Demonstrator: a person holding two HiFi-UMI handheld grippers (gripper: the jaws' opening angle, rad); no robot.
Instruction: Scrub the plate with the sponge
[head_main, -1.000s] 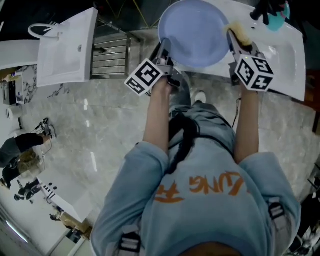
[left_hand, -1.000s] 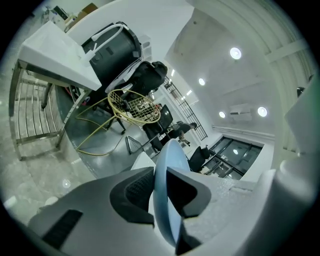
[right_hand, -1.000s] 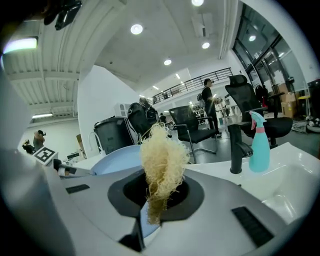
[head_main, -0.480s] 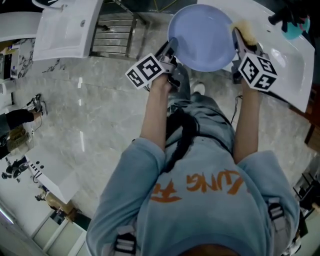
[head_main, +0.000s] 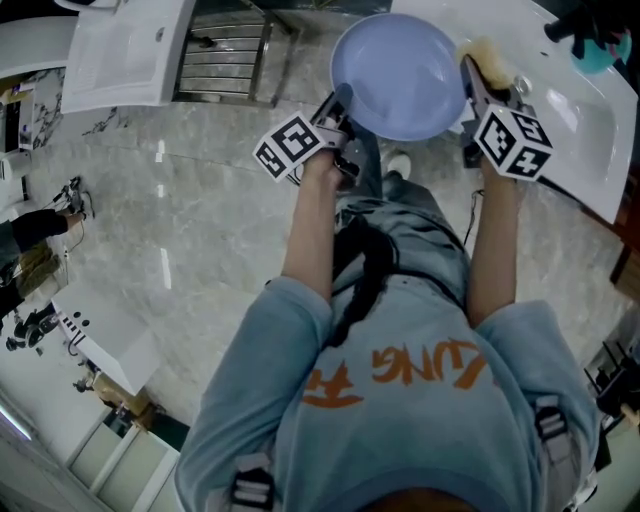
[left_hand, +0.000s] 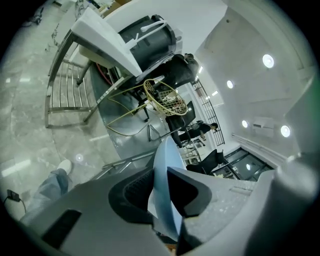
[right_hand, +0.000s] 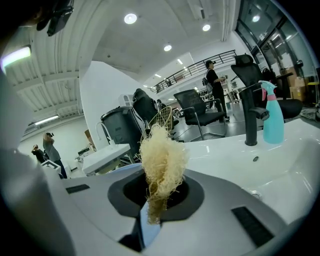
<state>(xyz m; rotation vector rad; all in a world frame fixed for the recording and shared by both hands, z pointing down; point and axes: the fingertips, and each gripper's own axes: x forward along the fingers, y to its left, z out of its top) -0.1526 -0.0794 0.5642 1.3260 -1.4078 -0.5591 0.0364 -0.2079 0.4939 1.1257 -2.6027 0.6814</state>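
Arms (head_main: 308, 225) outstretched, left tool (head_main: 339, 101) pinching plate (head_main: 400, 75), right tool (head_main: 472, 72) pinching sponge (head_main: 489, 60)

The person wears a light-blue top (head_main: 400, 440) with orange lettering (head_main: 400, 372), a black strap (head_main: 368, 265) down the front, grey-blue jeans (head_main: 425, 235) and a white shoe (head_main: 399, 164). The left gripper (head_main: 338, 100) and right gripper (head_main: 470, 78) are grey, each with a cube (head_main: 292, 148) of black-and-white square markers.

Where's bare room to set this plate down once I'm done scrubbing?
Bare: the white sink basin between the right gripper and the black faucet with teal spray bottle. Crowded: around the plate, clamped in the left gripper, with the sponge at its rim.
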